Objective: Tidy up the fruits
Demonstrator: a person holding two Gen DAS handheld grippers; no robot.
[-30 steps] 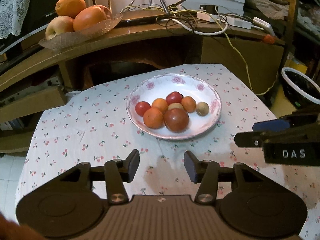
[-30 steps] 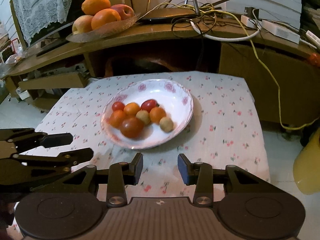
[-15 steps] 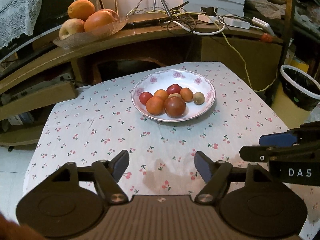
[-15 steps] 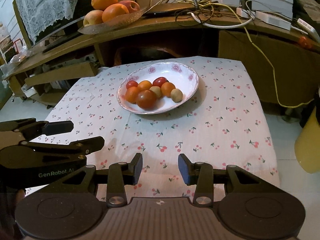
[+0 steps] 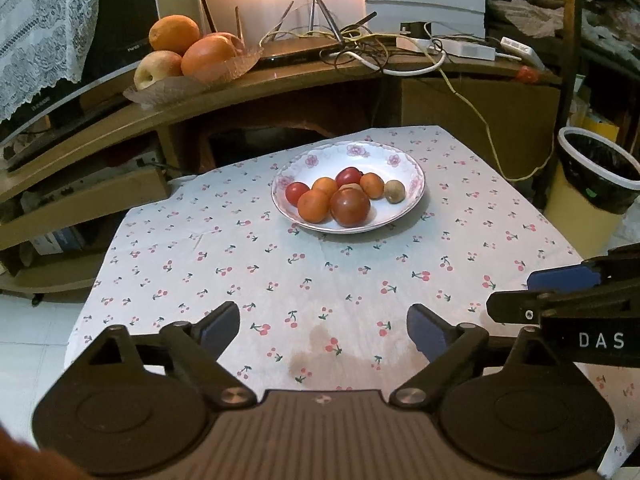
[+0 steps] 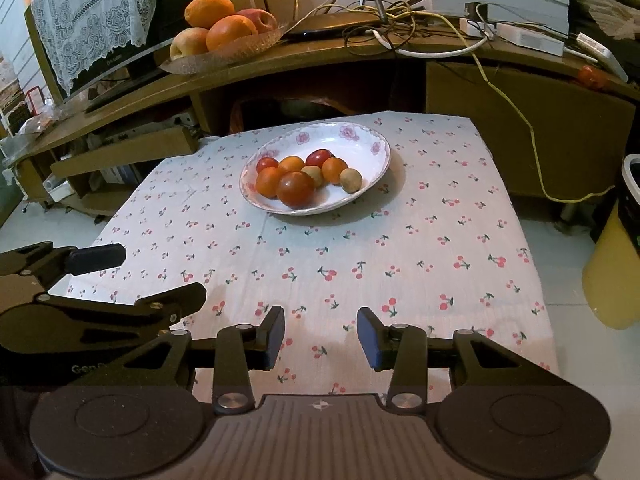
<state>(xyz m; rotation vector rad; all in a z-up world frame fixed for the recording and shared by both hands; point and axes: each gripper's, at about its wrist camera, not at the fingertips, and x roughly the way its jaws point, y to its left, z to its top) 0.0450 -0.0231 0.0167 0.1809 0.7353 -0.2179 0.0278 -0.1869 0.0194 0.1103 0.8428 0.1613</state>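
A white flowered plate [image 5: 404,160] [image 6: 372,148] sits at the far side of a cherry-print tablecloth [image 5: 280,280] [image 6: 400,248]. It holds several small fruits: red and orange ones, a large dark red one [image 5: 349,207] [image 6: 296,189] and a brown one [image 5: 394,191] [image 6: 351,180]. My left gripper [image 5: 323,330] is open and empty over the near part of the cloth, well short of the plate; it shows at the left of the right wrist view [image 6: 120,276]. My right gripper [image 6: 320,336] is open and empty beside it, seen at the right of the left wrist view [image 5: 560,288].
A curved wooden shelf behind the table carries a glass dish [image 5: 188,84] [image 6: 224,54] of oranges and apples, plus tangled cables [image 5: 360,48]. A bin with a black liner [image 5: 600,176] stands right of the table. A yellow container [image 6: 612,272] is at the right edge.
Both grippers have drawn back from the plate, which now looks smaller and farther. The left gripper's jaws have opened wider; the right jaws are unchanged.
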